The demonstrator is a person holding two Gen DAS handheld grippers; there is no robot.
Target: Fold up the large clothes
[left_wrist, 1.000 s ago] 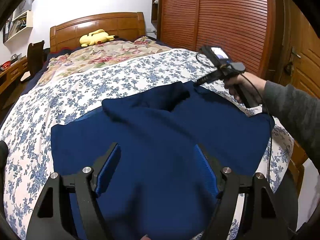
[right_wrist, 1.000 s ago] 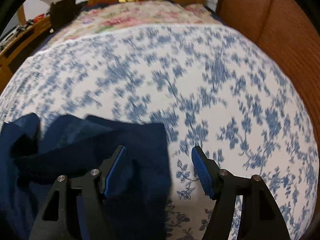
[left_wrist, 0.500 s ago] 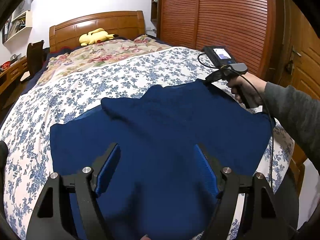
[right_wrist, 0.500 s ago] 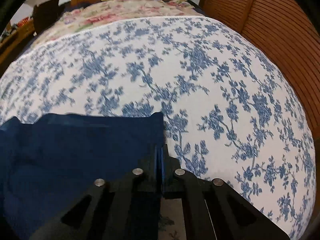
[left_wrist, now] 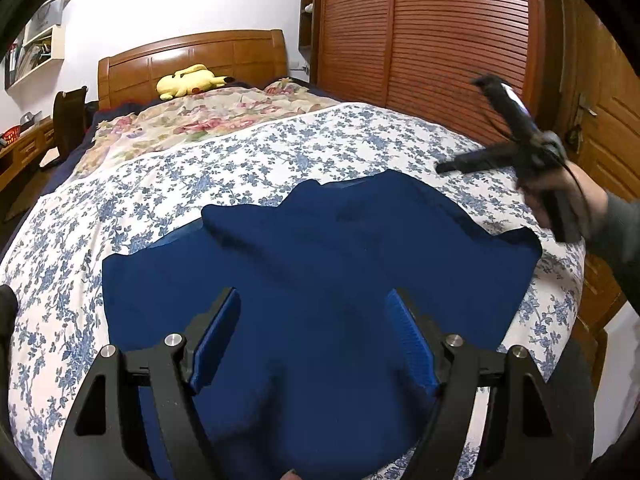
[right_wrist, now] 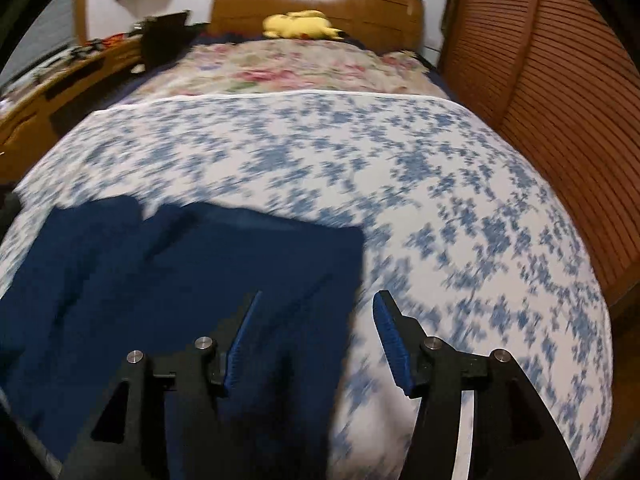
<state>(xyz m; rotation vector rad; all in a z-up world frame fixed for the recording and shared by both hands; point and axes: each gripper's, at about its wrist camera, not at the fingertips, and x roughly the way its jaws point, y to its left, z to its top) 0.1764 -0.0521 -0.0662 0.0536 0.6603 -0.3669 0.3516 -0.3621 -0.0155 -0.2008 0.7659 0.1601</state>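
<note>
Writing: none legible on anything in either view. Navy garment [left_wrist: 320, 272] lies spread flat on blue-floral bedspread [left_wrist: 168, 184], near end of bed. Left gripper [left_wrist: 314, 340] sits over its near-centre part, jaws wide apart, pads clear of fabric, nothing held. Right gripper [right_wrist: 316, 340] is at garment's right edge, fabric below its left finger, bedspread under the right; jaws have just been opening, nothing between them. Yellow plush [left_wrist: 188, 80] by far headboard.

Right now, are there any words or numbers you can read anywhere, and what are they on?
None can be read.
Screen on the right gripper: lit, but blurred.
Shelf on the wall: books or papers, too small to read.
Blue garment: no label showing.
</note>
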